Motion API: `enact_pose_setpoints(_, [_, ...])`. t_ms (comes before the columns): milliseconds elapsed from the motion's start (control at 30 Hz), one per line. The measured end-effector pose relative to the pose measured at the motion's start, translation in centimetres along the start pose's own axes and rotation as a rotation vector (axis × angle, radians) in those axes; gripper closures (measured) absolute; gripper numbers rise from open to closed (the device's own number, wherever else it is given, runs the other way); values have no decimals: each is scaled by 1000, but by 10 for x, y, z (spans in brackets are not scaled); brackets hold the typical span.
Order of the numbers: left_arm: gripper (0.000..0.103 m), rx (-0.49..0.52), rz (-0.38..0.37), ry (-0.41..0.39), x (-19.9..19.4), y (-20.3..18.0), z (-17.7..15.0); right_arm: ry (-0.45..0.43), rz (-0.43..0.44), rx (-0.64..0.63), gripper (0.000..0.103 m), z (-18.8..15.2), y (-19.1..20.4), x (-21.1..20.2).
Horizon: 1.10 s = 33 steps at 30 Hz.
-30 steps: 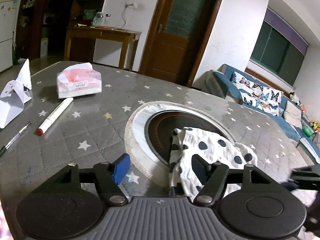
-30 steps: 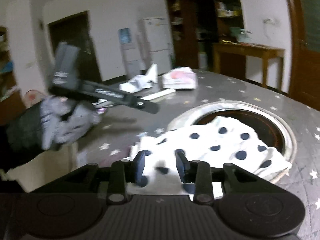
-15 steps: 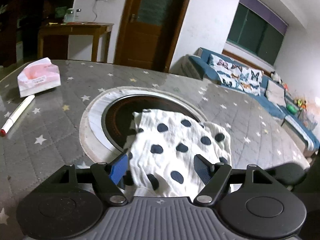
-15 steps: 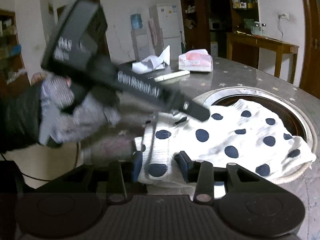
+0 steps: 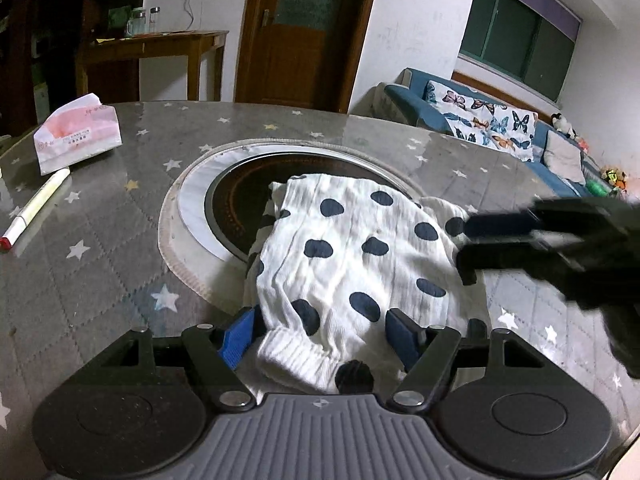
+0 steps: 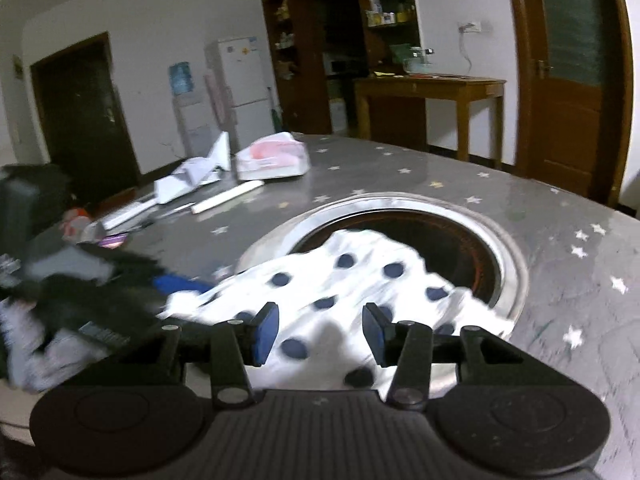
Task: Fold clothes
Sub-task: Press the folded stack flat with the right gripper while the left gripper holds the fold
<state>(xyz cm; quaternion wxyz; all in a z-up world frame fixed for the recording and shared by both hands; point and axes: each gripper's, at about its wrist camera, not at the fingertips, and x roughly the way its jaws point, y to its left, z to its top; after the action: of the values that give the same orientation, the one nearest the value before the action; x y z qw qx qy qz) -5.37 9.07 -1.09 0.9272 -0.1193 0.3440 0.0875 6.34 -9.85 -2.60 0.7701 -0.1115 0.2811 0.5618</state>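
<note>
since the earlier frames, your left gripper point(image 5: 318, 332) is sitting closer over the polka-dot garment point(image 5: 360, 256), whose ribbed hem point(image 5: 298, 356) is now lying between its blue pads point(image 5: 238, 336); your right gripper point(image 6: 318, 332) is standing wider than a second ago. both tools are spread apart — neither is clamping any cloth. the garment is lying bunched on the star-patterned table point(image 5: 100, 248), its far edge draping over the round recessed burner point(image 5: 236, 204) at the table's centre and its near part resting on the table top. in the left wrist view, your right tool is reaching in from the right, blurred, its tips just over the garment's right edge. a tissue pack point(image 5: 78, 136) and a marker point(image 5: 34, 210) are lying well apart from the garment on the left — folded paper point(image 6: 196, 172) is showing beside them in the right wrist view.
</note>
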Motion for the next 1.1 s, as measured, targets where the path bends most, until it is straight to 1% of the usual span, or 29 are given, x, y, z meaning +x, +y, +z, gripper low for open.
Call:
enact_pose_setpoints(167, [30, 10, 16, 7, 0, -2, -3, 34, -35, 4, 57, 10, -12, 32])
enact_pose_setpoints(333, [30, 24, 21, 9, 1, -4, -7, 87, -89, 43, 59, 4, -28, 61])
enact_pose_setpoints(433, [30, 27, 22, 10, 1, -3, -10, 125, -114, 72, 66, -2, -37, 70])
enact_pose_setpoints(533, [30, 29, 23, 8, 1, -2, -10, 109, -111, 68, 66, 2, -37, 67])
enact_pose_setpoints(633, [30, 23, 23, 6, 0, -1, -10, 83, -96, 57, 66, 13, -34, 67])
enact_pose_setpoints(733, [30, 19, 27, 5, -1, -2, -10, 76, -75, 40, 66, 24, -29, 78])
enact_pose_setpoints(833, [30, 17, 31, 6, -1, -3, -11, 94, -67, 16, 66, 33, -25, 99])
enact_pose_setpoints(967, [30, 28, 40, 4, -1, -6, -14, 141, -91, -21, 66, 37, -20, 128])
enact_pose_setpoints(1000, [30, 31, 42, 3, -1, -6, -14, 149, -95, -26, 66, 38, -19, 133])
enact_pose_setpoints(1100, [30, 28, 40, -1, -3, -5, -13, 135, -91, -25, 66, 41, -20, 133])
